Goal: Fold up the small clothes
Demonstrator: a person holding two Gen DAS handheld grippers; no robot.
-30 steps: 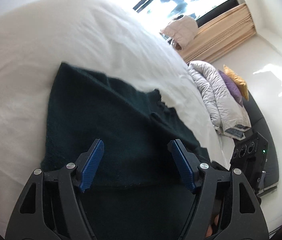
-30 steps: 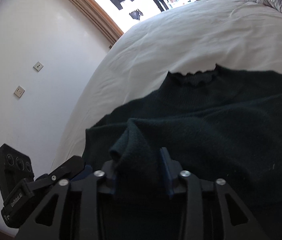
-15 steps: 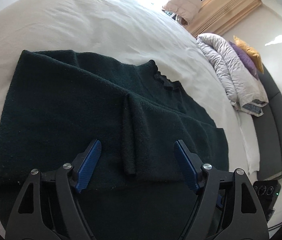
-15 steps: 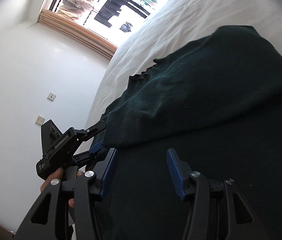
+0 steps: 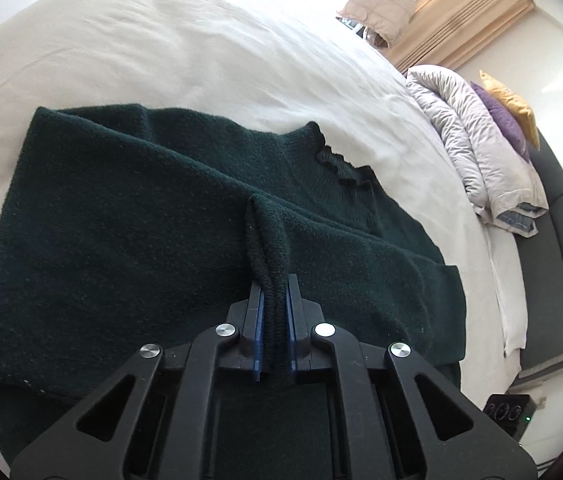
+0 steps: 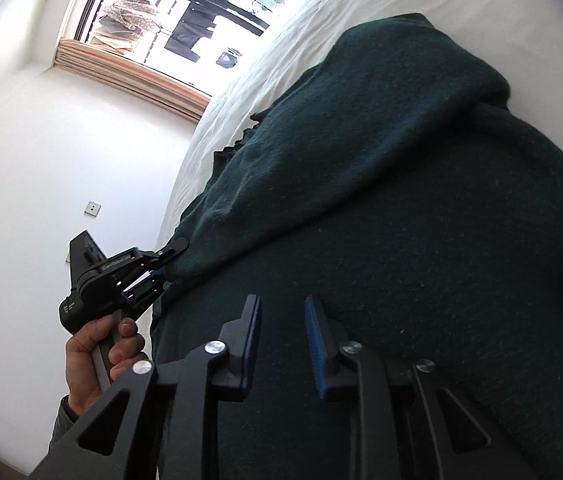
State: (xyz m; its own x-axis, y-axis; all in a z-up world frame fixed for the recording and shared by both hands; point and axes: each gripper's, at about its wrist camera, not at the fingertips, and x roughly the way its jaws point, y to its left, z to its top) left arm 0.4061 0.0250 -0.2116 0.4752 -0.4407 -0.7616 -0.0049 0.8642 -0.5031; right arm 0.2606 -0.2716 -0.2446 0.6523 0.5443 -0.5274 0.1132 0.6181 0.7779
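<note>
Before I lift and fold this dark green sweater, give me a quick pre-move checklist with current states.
1. Left gripper pinched on a ridge of the sweater: ok; its jaws have just closed.
2. Right gripper gripping knit: not ok; jaws have been closing, but a gap remains between the pads.
3. Sleeves folded across the body: ok.
4. Frilled neckline lying flat on the white bed: ok.
5. Grip catching one layer only: cannot tell.
</note>
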